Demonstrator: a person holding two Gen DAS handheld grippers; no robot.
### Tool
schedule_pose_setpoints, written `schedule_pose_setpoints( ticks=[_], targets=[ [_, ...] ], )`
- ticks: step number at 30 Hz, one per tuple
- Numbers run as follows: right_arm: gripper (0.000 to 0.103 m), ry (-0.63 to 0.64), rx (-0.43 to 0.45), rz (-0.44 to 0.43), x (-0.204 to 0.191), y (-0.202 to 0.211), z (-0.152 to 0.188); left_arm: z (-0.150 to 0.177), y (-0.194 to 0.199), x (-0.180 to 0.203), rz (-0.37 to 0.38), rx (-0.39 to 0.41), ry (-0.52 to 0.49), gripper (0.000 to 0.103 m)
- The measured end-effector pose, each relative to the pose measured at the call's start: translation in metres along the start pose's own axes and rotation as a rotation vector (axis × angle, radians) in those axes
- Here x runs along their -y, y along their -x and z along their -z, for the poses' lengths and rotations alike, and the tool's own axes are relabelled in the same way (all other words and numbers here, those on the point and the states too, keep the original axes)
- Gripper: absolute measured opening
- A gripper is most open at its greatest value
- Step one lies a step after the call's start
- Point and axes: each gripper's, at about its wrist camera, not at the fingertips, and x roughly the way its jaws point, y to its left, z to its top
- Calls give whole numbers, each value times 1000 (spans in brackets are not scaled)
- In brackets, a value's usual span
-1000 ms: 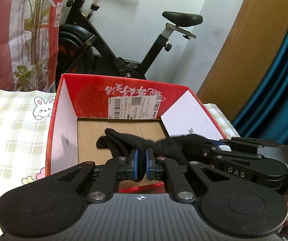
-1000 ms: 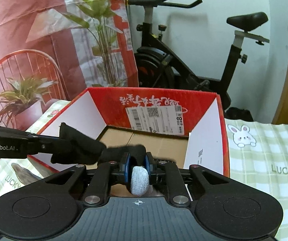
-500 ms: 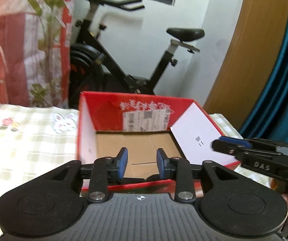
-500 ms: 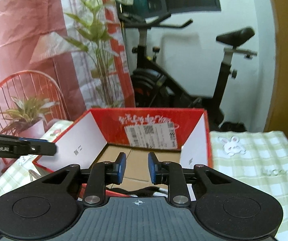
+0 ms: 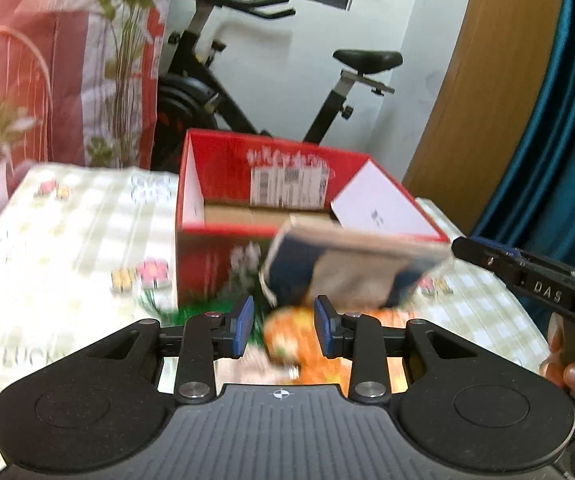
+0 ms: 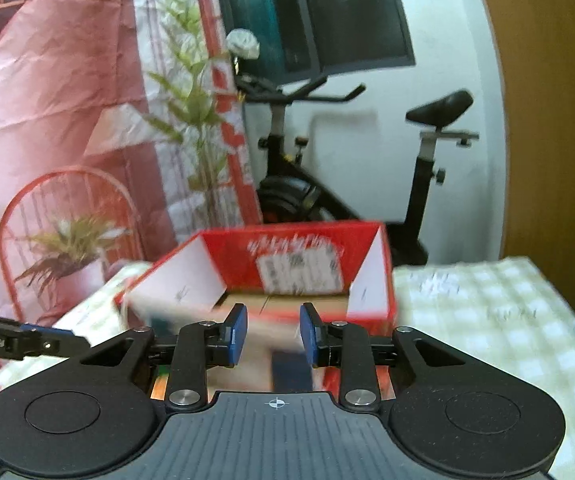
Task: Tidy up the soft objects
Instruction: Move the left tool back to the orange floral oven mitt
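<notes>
While both grippers are aimed toward the red box (image 5: 287,208), the left gripper (image 5: 283,326) is held narrowly parted and empty, the right gripper (image 6: 273,330) opening, nothing gripped.

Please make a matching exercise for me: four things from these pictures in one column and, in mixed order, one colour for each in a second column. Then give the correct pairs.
Things:
1. cardboard box
2. exercise bike
3. curtain
4. pads of the left tool

Colours:
A. black
B. blue
C. red
D. teal

Pairs: 1-C, 2-A, 3-D, 4-B
</notes>
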Motion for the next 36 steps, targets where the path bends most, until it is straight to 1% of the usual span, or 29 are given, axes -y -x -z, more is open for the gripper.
schedule_pose_setpoints(
  ticks=[2,4,7,8,10,12,13,15,17,18,19,21,22,23,24,26,28,30,33,36],
  targets=[
    [29,13,-37,-6,-5,2,14,12,-2,0,9,-27,14,35],
    [34,21,-81,-11,-9,1,29,23,-6,-1,13,-57,22,35],
    [46,21,-138,-16,-14,-1,49,36,-13,-5,-1,-101,27,35],
    [52,26,-152,-11,-16,-2,54,38,-16,-7,-5,-111,34,35],
    [56,30,-171,-3,-19,-5,61,42,-19,-12,-10,-126,56,35],
    [68,26,-184,5,-20,-8,66,47,-18,-16,-7,-133,73,35],
    [71,24,-187,11,-20,-9,68,49,-19,-18,-5,-137,79,35],
    [82,26,-200,24,-21,-12,71,53,-19,-18,-4,-138,84,37],
    [87,23,-216,33,-19,-17,73,54,-20,-19,-8,-135,80,44],
    [89,18,-226,36,-19,-19,75,55,-20,-19,-13,-133,75,46],
    [90,14,-233,40,-18,-21,75,57,-21,-15,-19,-132,67,50],
    [95,10,-234,44,-16,-22,76,58,-21,-12,-29,-127,46,56],
    [95,9,-232,47,-15,-22,76,58,-21,-10,-34,-124,38,62],
    [97,8,-230,48,-15,-22,76,58,-21,-9,-37,-124,31,69],
    [98,7,-231,49,-14,-22,76,57,-21,-9,-38,-125,30,72],
    [98,5,-234,47,-13,-22,76,57,-20,-9,-43,-120,28,83],
    [99,8,-233,51,-14,-22,76,57,-20,-9,-63,-116,28,88],
    [102,11,-232,46,-14,-21,75,58,-20,-8,-83,-122,23,89],
    [103,17,-237,44,-16,-21,76,59,-22,-8,-102,-136,18,89],
    [103,24,-240,41,-18,-21,76,59,-22,-6,-124,-139,0,94]
  ],
)
